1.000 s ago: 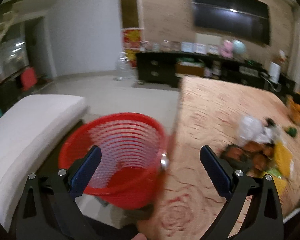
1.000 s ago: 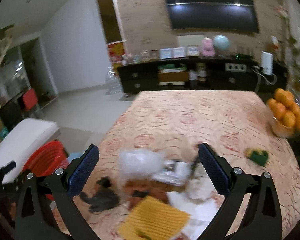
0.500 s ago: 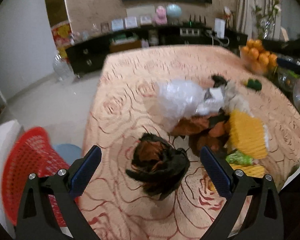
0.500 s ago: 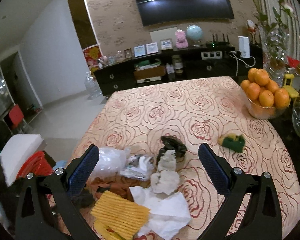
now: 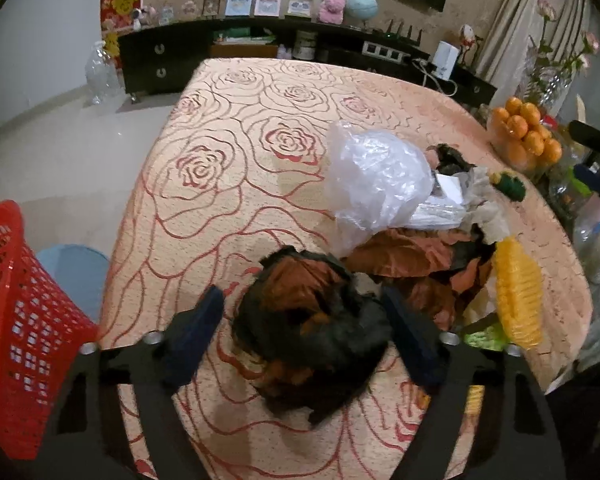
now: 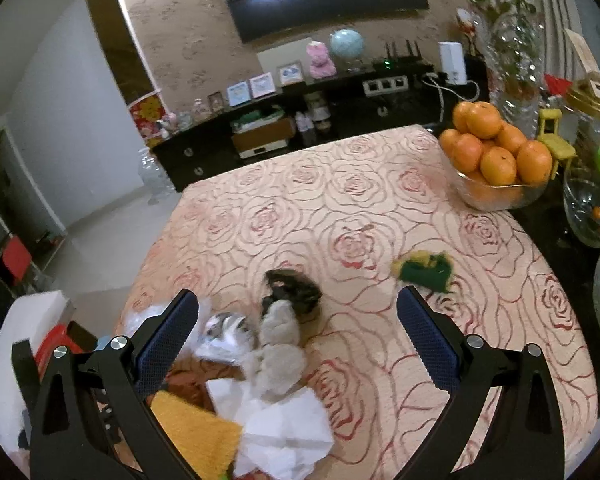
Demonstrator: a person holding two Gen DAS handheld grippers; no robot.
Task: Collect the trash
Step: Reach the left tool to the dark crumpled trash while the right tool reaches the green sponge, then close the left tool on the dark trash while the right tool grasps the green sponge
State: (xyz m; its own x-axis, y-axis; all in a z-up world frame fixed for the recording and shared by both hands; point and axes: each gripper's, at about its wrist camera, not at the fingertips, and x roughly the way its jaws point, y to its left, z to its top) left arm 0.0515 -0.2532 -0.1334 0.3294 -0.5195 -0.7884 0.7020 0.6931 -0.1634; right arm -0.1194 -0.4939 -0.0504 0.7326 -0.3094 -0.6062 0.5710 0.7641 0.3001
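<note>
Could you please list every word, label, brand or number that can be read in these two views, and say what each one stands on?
None can be read.
Red and yellow poster by the wall: printed pattern, blurred.
Framed pictures on the dark cabinet: too small to tell.
Crumpled black and orange wrapper between the left gripper fingers: no legible print.
White card in the trash pile: blank or too blurred.

Your surface wears a matt woven tablecloth (image 5: pixel 260 184) with raised rose patterning. On it you have a glossy, crinkled clear plastic bag (image 5: pixel 376 176), crumpled white paper tissue (image 6: pixel 284 424) and a perforated red plastic basket (image 5: pixel 16 312) alongside.
</note>
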